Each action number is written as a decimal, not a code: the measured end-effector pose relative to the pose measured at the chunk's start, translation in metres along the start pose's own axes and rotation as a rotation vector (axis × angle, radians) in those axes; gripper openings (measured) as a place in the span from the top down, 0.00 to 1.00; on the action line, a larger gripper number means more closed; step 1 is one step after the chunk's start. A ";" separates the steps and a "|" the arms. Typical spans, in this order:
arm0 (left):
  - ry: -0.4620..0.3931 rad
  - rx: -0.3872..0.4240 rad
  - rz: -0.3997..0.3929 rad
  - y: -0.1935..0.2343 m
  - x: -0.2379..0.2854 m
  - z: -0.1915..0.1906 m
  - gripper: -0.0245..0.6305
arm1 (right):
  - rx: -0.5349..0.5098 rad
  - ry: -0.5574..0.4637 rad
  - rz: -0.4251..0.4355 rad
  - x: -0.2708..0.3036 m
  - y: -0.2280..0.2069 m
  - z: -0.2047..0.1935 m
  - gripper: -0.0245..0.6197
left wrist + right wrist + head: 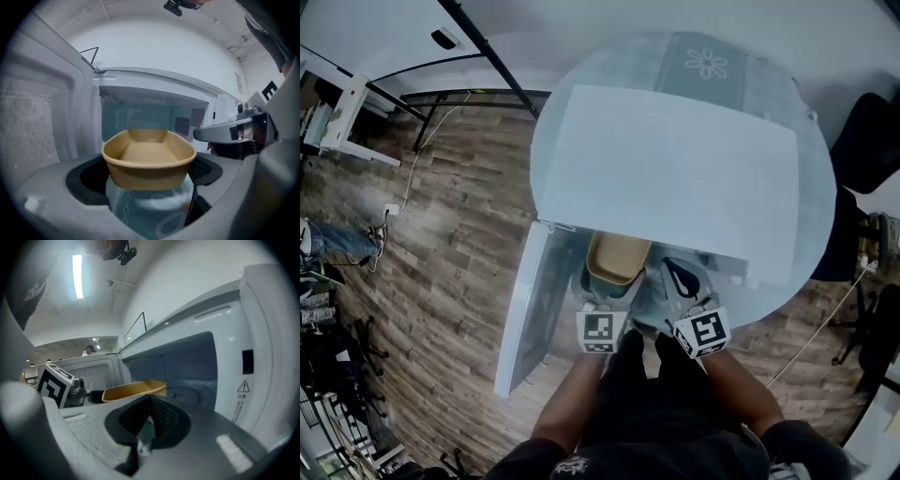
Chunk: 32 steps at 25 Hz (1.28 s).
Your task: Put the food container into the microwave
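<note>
The tan, empty food container hangs at the mouth of the open microwave, just above the glass turntable. My left gripper is shut on the container's near end, its jaws pressing on both sides. From the head view the container sits in the opening, with the left gripper right behind it. My right gripper is shut with nothing in it, just right of the container and in front of the cavity. In the head view the right gripper pokes into the opening.
The microwave stands on a round table. Its door swings open to the left, seen as the door beside my left gripper. The control panel is on the right. Wood floor and an office chair surround the table.
</note>
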<state>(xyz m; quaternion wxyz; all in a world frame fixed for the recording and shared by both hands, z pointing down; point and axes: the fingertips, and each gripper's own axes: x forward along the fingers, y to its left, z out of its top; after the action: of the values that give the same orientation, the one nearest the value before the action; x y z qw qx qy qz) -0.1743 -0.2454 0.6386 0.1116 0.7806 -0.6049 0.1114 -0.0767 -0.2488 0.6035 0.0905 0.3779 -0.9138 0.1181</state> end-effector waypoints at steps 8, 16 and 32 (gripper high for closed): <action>-0.035 0.007 -0.035 0.005 0.030 0.007 0.18 | 0.000 -0.004 -0.049 0.013 -0.008 -0.006 0.96; -0.058 0.000 -0.065 0.011 0.054 0.016 0.18 | 0.022 -0.030 -0.102 0.014 -0.015 -0.011 0.96; -0.021 0.025 -0.060 0.017 0.087 0.001 0.18 | 0.024 -0.044 -0.131 0.031 -0.032 -0.016 0.96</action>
<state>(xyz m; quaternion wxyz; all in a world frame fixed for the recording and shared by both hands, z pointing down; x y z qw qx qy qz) -0.1701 -0.3296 0.6648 0.0989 0.8007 -0.5809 0.1075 -0.0741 -0.2866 0.6318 0.0732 0.4402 -0.8875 0.1146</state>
